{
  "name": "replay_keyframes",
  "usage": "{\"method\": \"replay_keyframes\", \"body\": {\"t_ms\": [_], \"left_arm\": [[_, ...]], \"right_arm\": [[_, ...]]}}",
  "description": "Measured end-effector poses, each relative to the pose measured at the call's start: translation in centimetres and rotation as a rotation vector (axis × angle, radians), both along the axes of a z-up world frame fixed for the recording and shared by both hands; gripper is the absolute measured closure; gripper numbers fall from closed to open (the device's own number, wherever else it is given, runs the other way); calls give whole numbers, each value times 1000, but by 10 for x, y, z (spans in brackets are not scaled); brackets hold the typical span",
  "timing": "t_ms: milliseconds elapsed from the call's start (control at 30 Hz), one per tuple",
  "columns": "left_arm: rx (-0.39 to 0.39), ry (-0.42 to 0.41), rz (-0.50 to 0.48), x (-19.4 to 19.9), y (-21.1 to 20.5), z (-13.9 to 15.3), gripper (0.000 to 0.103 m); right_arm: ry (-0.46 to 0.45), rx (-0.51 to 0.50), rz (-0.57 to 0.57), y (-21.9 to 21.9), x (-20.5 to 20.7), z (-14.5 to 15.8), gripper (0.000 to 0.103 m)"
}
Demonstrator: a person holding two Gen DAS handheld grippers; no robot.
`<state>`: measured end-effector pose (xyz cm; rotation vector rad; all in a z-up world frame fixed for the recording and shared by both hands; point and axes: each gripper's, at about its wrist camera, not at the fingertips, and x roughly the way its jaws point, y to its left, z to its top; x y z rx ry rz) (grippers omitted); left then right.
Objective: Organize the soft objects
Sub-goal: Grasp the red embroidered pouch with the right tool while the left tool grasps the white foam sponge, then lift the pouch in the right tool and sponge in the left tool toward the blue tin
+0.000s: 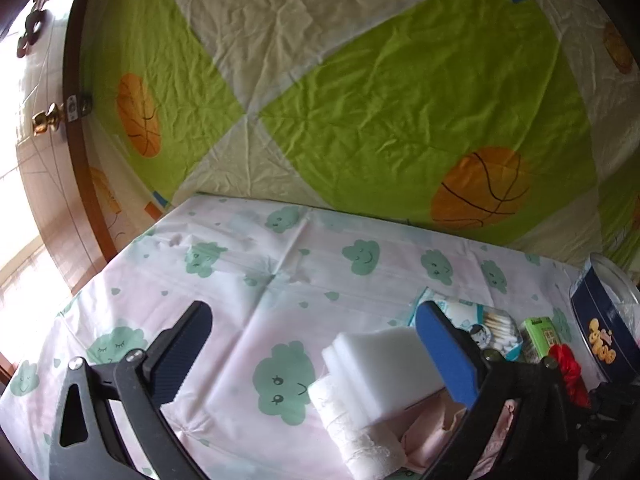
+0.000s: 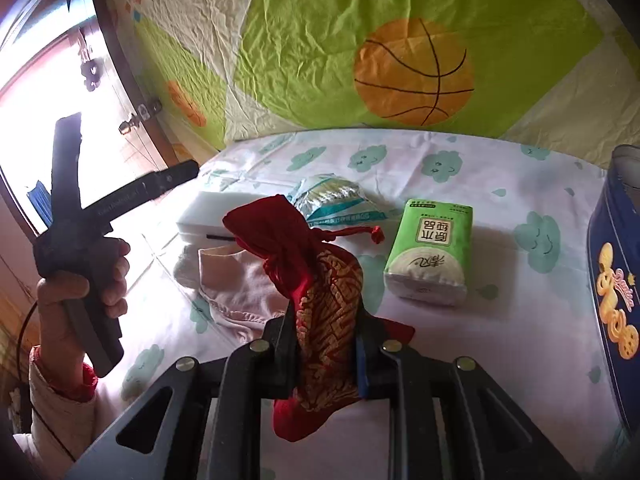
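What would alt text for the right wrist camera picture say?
The right gripper pinches a red and gold drawstring pouch above a cloud-print cloth. Behind it lie a green tissue pack, a white sponge block and a pink garment; a hand holds the left gripper open.

**Right tongs clamp a red pouch above a cloud-print worktop**

The right tongs (image 2: pixel 326 344) grip a red drawstring pouch with gold pattern (image 2: pixel 320 292), its fabric pinched between both pads. Behind it on the cloud-print worktop (image 2: pixel 520 300) lie a pink cloth (image 2: pixel 236 284), a white sponge block (image 2: pixel 204 216), a packet of cotton swabs (image 2: pixel 332 200) and, to the right, a green tissue pack (image 2: pixel 430 250). A blue tin (image 2: pixel 616 272) stands at the right edge. On the left, a hand (image 2: pixel 92 284) holds the left tongs (image 2: pixel 128 160) raised, jaws spread wide and empty. A basketball-print quilt (image 2: pixel 400 60) fills the background.
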<state>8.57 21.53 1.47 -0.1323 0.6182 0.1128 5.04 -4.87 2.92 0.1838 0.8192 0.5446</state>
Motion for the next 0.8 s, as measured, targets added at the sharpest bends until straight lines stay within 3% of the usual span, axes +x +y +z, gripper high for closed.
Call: {"method": "replay_keyframes", "body": {"t_ms": [100,233,500,567,800], "left_arm": [[72,-12,-98,-2,-22,0,0],[149,29,-195,-1,-46,-9,0],[285,157,-243,21,-83,-34,0],[312,217,-235,29,-87,-43,7],[234,218,-247,29,-78,-42,29]], "right_arm": [[-67,29,-39,-11,-16,12,80],[-147,10,-104,-23,-32,24,80],[-154,22,-120,-26,-34,25,80],[-149,22,-122,-27,-34,24,80],[-140,-9,-126,-21,-32,19,80]]}}
